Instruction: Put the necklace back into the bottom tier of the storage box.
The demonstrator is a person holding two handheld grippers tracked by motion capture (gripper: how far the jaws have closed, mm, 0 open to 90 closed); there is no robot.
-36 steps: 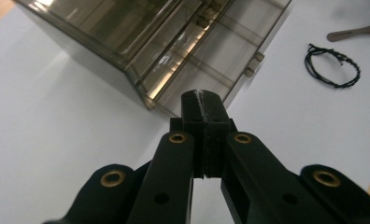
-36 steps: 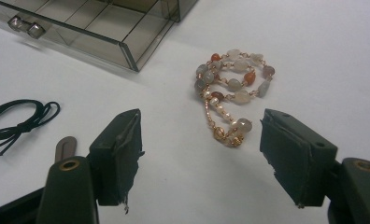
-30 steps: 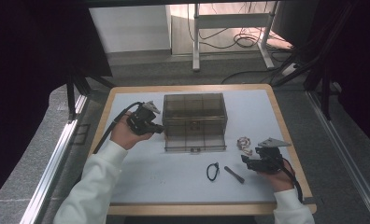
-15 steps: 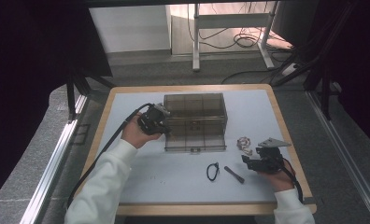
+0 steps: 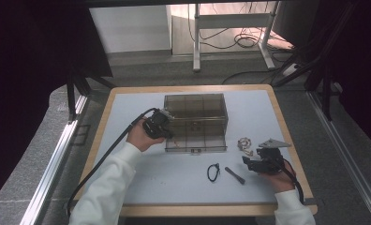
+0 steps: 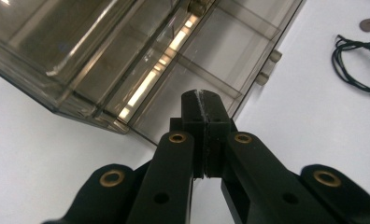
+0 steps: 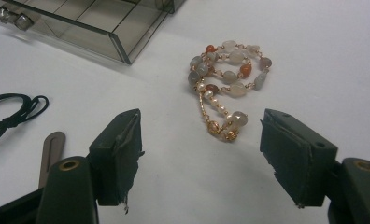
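Pressing its jaws together on nothing, the left claw point(image 6: 203, 100) hung at the near-left corner of the smoky plastic organizer box point(image 5: 196, 121) on the table point(image 5: 127, 101), while the right claw point(image 7: 199, 149) gaped wide just short of the beaded bracelet point(image 7: 227, 74), beside a black cord loop point(image 5: 213, 172).

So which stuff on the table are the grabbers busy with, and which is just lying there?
In the job:
left gripper, shut, by the clear box
right gripper, open, before the bead bracelet

Lying about:
black cord loop
dark stick
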